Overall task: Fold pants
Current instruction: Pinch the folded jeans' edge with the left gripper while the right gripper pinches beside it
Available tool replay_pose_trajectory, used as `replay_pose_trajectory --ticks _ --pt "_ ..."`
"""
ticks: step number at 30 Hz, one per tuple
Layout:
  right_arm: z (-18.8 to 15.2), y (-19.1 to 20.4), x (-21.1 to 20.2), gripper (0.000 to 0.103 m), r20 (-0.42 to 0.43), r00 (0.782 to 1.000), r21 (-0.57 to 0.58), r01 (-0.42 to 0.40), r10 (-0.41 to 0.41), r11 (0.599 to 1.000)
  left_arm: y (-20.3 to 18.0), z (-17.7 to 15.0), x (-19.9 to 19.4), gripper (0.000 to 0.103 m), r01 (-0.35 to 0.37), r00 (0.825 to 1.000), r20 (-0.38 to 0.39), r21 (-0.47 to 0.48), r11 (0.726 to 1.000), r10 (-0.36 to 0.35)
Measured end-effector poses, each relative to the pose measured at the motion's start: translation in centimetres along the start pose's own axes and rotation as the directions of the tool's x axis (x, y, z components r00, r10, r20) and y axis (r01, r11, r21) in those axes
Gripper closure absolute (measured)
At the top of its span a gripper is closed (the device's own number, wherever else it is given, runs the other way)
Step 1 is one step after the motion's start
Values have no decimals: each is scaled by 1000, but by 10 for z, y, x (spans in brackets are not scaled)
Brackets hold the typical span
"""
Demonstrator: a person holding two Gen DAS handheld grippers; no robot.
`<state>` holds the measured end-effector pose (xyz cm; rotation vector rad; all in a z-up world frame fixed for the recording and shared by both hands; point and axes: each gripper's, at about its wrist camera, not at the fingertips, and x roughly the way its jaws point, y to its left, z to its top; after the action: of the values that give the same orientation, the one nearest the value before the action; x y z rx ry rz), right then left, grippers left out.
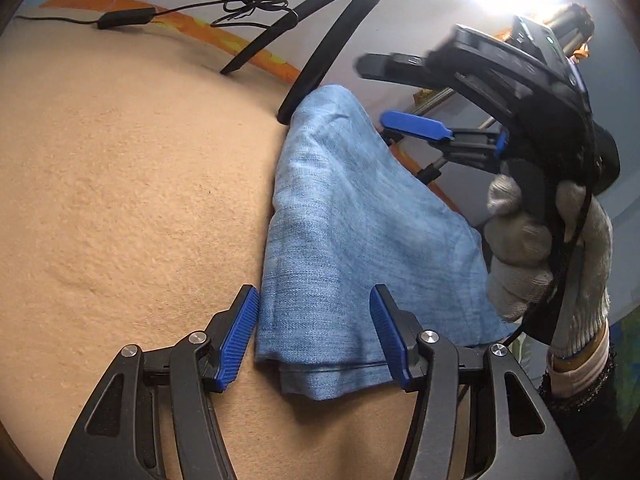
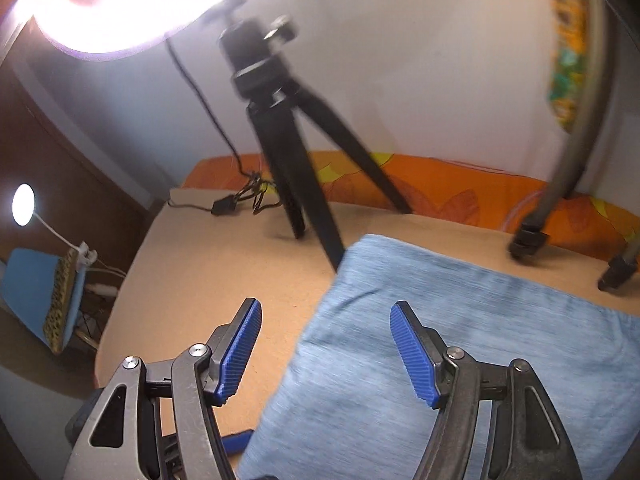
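Note:
The light blue pants [image 1: 352,248] lie folded in a compact stack on the tan table [image 1: 120,200]. My left gripper [image 1: 316,336] is open, its blue pads astride the stack's near left corner, close above it. In the left wrist view my right gripper [image 1: 400,120] hovers open over the far right side of the stack, held by a gloved hand [image 1: 540,256]. In the right wrist view the right gripper [image 2: 328,352] is open above the left edge of the folded pants [image 2: 460,360], holding nothing.
A black tripod [image 2: 288,152] stands on the table just beyond the pants, with a cable and black adapter [image 1: 124,20] behind it. Grey stand legs [image 2: 528,240] rest at the back right. An orange patterned cloth [image 2: 440,188] lines the wall edge. The table's left edge [image 2: 120,300] drops off.

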<state>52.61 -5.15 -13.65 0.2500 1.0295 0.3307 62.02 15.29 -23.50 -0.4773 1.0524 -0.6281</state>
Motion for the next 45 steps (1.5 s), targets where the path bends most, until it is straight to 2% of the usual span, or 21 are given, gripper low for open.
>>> replay_pose_trajectory --ticks 4,7,14,18,21,24,25,26,30,31,34,36,39,40,41,45 --pt "5 10 19 33 -24 998 -4 54 -54 999 -4 -2 -1 82 -15 1000 6 16 1000 15" --pt "7 9 33 33 -55 996 21 71 -70 997 -14 -3 -6 90 0 1000 31 48 999 -2" --pt "17 20 46 33 -91 985 -29 143 -145 989 -57 -10 -16 91 25 997 73 193 981 -40" --pt "21 33 59 34 -122 967 -104 214 -226 971 -72 -15 -16 91 21 996 78 240 971 -40" --pt "20 40 65 40 -120 948 -150 275 -293 950 -77 -17 -17 91 22 996 79 242 970 -42" --pt "21 39 70 56 -126 947 -114 282 -295 953 -77 -18 -18 91 19 996 78 241 970 -39" --pt "20 36 70 68 -129 946 -103 284 -296 953 -75 -18 -20 91 16 996 77 240 971 -35" --pt "20 33 71 74 -133 946 -98 284 -296 954 -74 -17 -20 91 14 996 77 238 971 -33" --pt "19 14 60 89 -121 959 -56 250 -255 967 -73 -16 -20 89 -24 997 80 226 974 5" --pt "19 9 56 92 -115 963 -40 239 -242 970 -73 -13 -17 86 -32 997 78 219 975 16" --pt "22 -2 49 97 -95 975 9 203 -202 979 -70 -12 -12 55 -77 995 72 196 977 64" --pt "22 -5 46 98 -85 980 37 184 -181 982 -64 -14 -6 54 -103 994 60 177 979 94" --pt "21 -11 45 99 -75 985 65 158 -153 985 -55 -12 2 57 -82 996 44 142 986 77" --pt "21 -12 45 99 -70 987 70 150 -146 986 -53 -12 4 64 -75 997 45 131 988 70" --pt "20 -14 43 99 -65 989 77 141 -136 987 -51 -11 5 83 -70 997 46 124 990 65" --pt "19 -24 33 99 -44 993 105 112 -108 988 -60 -14 -2 90 -56 997 70 158 986 46"
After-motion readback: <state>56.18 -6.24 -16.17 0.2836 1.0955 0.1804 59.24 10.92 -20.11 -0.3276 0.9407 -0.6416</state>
